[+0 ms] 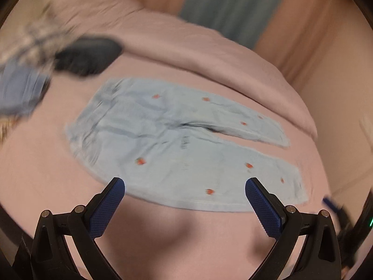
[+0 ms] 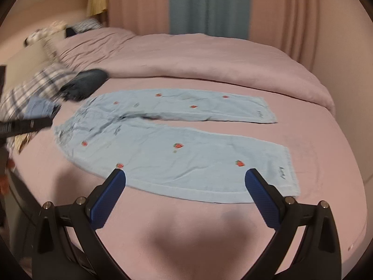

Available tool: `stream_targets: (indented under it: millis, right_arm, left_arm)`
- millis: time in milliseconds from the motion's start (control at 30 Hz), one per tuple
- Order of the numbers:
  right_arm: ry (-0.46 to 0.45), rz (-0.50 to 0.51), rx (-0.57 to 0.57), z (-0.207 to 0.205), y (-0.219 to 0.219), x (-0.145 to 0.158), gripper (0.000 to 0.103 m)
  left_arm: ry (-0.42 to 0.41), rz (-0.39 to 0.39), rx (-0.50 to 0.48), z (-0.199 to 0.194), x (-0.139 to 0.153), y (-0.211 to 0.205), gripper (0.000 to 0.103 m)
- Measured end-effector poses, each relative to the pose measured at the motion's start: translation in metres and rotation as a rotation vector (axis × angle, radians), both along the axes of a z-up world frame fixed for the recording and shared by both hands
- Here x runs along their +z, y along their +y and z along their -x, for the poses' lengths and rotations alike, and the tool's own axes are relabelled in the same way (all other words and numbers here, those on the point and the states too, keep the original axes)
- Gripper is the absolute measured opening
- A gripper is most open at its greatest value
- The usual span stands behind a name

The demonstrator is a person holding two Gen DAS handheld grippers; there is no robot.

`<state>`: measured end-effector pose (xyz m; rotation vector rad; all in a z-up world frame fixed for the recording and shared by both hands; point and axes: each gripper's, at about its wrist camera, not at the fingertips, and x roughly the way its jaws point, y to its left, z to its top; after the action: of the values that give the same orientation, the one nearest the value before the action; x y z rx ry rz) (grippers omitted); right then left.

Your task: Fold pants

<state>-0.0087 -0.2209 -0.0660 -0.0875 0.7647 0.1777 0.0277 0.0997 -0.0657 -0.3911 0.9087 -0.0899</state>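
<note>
Both wrist cameras look forward and downward from above the near edge of a pink bed (image 2: pixel 209 233), facing curtains (image 2: pixel 209 4) at the far side. The left view sits nearer the waistband of the light-blue pants (image 1: pixel 177 144), tilted and blurred; the right view is level. Both share the spread pants, the folded duvet (image 2: pixel 209 63) and a dark garment (image 2: pixel 86 81).
</note>
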Motion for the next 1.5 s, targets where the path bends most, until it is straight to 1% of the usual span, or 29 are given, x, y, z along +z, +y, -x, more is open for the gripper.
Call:
stream_targets:
  millis: [100,200,233,267,333,400,433,500,533,567,600,667,733,800,867,933,1033,1067,1133,1200,1233,1267,1300,1333,1367,1400,1433,1467,1500]
  right_arm:
    - [0.016,0.036,0.082,-0.004,0.016,-0.018,0.102]
    - [0.039,0.081,0.219,-0.009,0.043,-0.048,0.094]
    - [0.051,0.088,0.264,-0.01,0.052,-0.058,0.086]
    - [0.067,0.098,0.307,-0.013,0.062,-0.067,0.074]
    - [0.095,0.121,0.382,-0.018,0.08,-0.086,0.059]
    - [0.091,0.164,0.429,-0.023,0.098,-0.102,0.055]
    - [0.075,0.194,0.453,-0.024,0.107,-0.107,0.05]
    - [0.046,0.245,0.495,-0.025,0.121,-0.115,0.043]
    - [0.033,0.272,0.512,-0.028,0.128,-0.118,0.039]
    - [0.03,0.295,0.526,-0.032,0.135,-0.123,0.031]
    - [0.033,0.309,0.533,-0.036,0.14,-0.126,0.027]
    - [0.038,0.34,0.548,-0.047,0.148,-0.134,0.013]
    - [0.047,0.336,0.558,-0.053,0.151,-0.133,0.006]
    - [0.043,0.312,0.565,-0.054,0.151,-0.124,0.004]
    - [0.047,0.273,0.597,-0.049,0.146,-0.109,0.003]
    - [0.057,0.263,0.627,-0.04,0.143,-0.104,0.0]
    - [0.131,0.319,0.614,-0.039,0.141,-0.13,0.001]
    - [0.137,0.321,0.611,-0.038,0.14,-0.137,0.001]
    - [0.131,0.287,0.591,-0.037,0.138,-0.13,0.001]
    - [0.136,0.219,0.565,-0.041,0.132,-0.117,0.004]
    - [0.131,0.162,0.553,-0.042,0.128,-0.104,0.013]
    - [0.122,0.129,0.548,-0.043,0.126,-0.097,0.027]
    - [0.105,0.078,0.541,-0.046,0.124,-0.087,0.035]
    - [0.102,0.05,0.538,-0.049,0.126,-0.083,0.039]
    - [0.11,0.007,0.522,-0.056,0.13,-0.08,0.037]
    - [0.124,-0.02,0.507,-0.062,0.132,-0.079,0.037]
    - [0.144,-0.05,0.487,-0.072,0.138,-0.081,0.03]
    - [0.155,-0.076,0.469,-0.081,0.144,-0.085,0.016]
    - [0.166,-0.092,0.458,-0.088,0.152,-0.09,0.012]
  left_arm:
    - [0.02,0.041,0.103,-0.001,-0.023,0.032,0.103]
    - [0.041,0.117,0.172,-0.004,-0.051,0.061,0.103]
    - [0.049,0.139,0.194,-0.006,-0.061,0.069,0.103]
    - [0.054,0.167,0.211,-0.009,-0.071,0.077,0.102]
    - [0.059,0.208,0.239,-0.015,-0.086,0.089,0.101]
    - [0.058,0.253,0.252,-0.027,-0.1,0.099,0.098]
    - [0.057,0.261,0.263,-0.031,-0.105,0.103,0.093]
    - [0.089,0.273,0.286,-0.042,-0.116,0.11,0.056]
    - [0.106,0.273,0.302,-0.045,-0.122,0.114,0.046]
    - [0.122,0.269,0.322,-0.049,-0.126,0.12,0.027]
    - [0.128,0.268,0.337,-0.05,-0.128,0.124,0.015]
    - [0.122,0.29,0.344,-0.047,-0.128,0.132,0.013]
    - [0.104,0.25,0.311,-0.04,-0.118,0.131,0.01]
    - [0.07,0.201,0.282,-0.035,-0.108,0.128,0.008]
    - [0.052,0.175,0.273,-0.024,-0.101,0.13,0.008]
    - [0.068,0.126,0.281,-0.02,-0.106,0.13,0.008]
    - [0.113,0.098,0.289,-0.023,-0.126,0.133,0.008]
    - [0.114,0.091,0.286,-0.021,-0.124,0.133,0.008]
    - [0.095,0.05,0.274,-0.018,-0.111,0.131,0.009]
    - [0.048,-0.025,0.257,-0.012,-0.089,0.13,0.009]
    - [0.011,-0.069,0.247,-0.011,-0.076,0.128,0.011]
    - [-0.01,-0.108,0.235,-0.014,-0.07,0.123,0.023]
    - [-0.028,-0.153,0.209,-0.022,-0.064,0.116,0.048]
    - [-0.034,-0.172,0.173,-0.03,-0.062,0.109,0.061]
    - [-0.032,-0.169,0.127,-0.043,-0.065,0.102,0.076]
    - [-0.027,-0.176,0.1,-0.052,-0.069,0.096,0.076]
    - [-0.007,-0.195,0.071,-0.063,-0.076,0.09,0.076]
    - [0.034,-0.228,0.037,-0.076,-0.086,0.084,0.076]
    - [0.066,-0.255,0.012,-0.082,-0.095,0.08,0.074]
